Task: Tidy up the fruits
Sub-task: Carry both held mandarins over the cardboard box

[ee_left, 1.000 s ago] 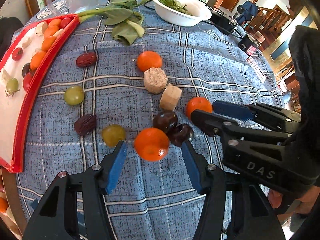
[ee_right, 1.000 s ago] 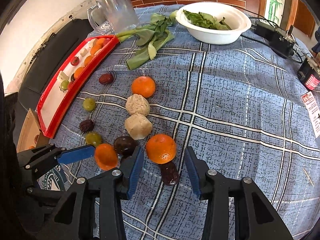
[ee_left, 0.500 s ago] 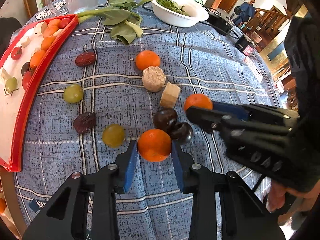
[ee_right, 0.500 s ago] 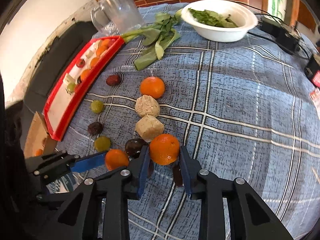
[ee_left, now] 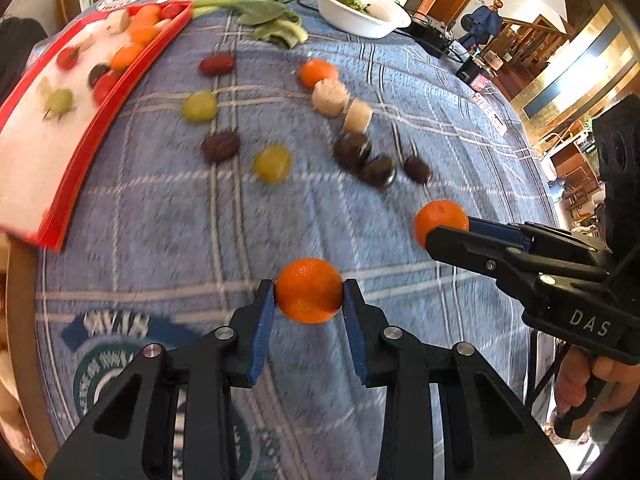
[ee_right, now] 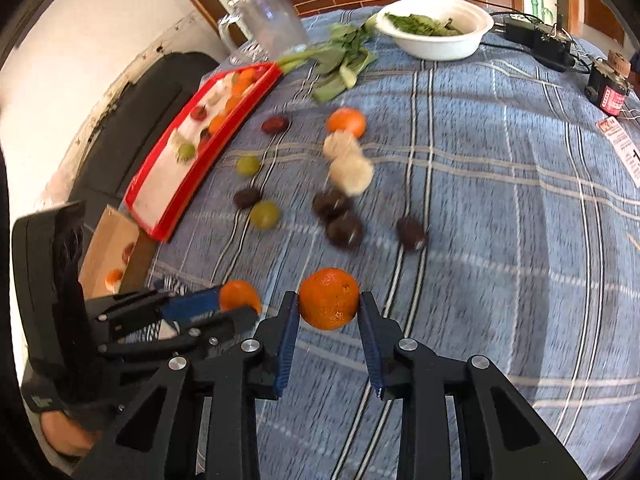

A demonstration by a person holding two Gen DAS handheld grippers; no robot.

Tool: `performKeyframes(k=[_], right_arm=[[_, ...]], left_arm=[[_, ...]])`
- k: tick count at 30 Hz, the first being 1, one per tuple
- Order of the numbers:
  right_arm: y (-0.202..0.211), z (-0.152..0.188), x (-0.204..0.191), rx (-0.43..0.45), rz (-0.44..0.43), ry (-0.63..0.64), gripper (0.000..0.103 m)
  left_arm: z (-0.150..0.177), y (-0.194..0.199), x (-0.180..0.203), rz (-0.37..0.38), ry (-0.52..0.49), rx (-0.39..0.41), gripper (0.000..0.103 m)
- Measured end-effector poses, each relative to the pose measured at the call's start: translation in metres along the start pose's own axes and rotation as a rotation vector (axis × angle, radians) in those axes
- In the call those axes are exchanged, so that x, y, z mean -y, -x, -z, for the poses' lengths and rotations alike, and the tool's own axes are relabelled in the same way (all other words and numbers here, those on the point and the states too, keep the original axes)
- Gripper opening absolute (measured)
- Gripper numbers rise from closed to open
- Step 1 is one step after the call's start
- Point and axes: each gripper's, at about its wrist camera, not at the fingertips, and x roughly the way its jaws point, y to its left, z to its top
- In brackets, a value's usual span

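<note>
holding one orange each: left hand-held gripper [ee_left: 308, 300] clamps an orange [ee_left: 308, 290], right hand-held gripper [ee_right: 328, 309] clamps another orange [ee_right: 328, 298]. red tray [ee_left: 120, 92] ahead-left is partly filled; about ten pieces are left on the desk [ee_left: 400, 92] ahead.

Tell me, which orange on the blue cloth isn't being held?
The far orange, lying on the cloth by the pale lumps. The other two are lifted, one in the left gripper, one in the right gripper.

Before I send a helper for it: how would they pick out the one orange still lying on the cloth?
Start at the white bowl of greens. Come toward the camera to the orange touching the beige lumps. It alone lies free; the other two oranges sit in grippers.
</note>
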Motion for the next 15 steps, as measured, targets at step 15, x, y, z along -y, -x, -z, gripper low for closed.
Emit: performKeyframes(k=[15], right_arm=[[0.013,0.018,-0.044,0.017,0.023,0.055,0.031]], left_arm=[[0.033,0.037,-0.019,0.021,0.001,0.052,0.031]])
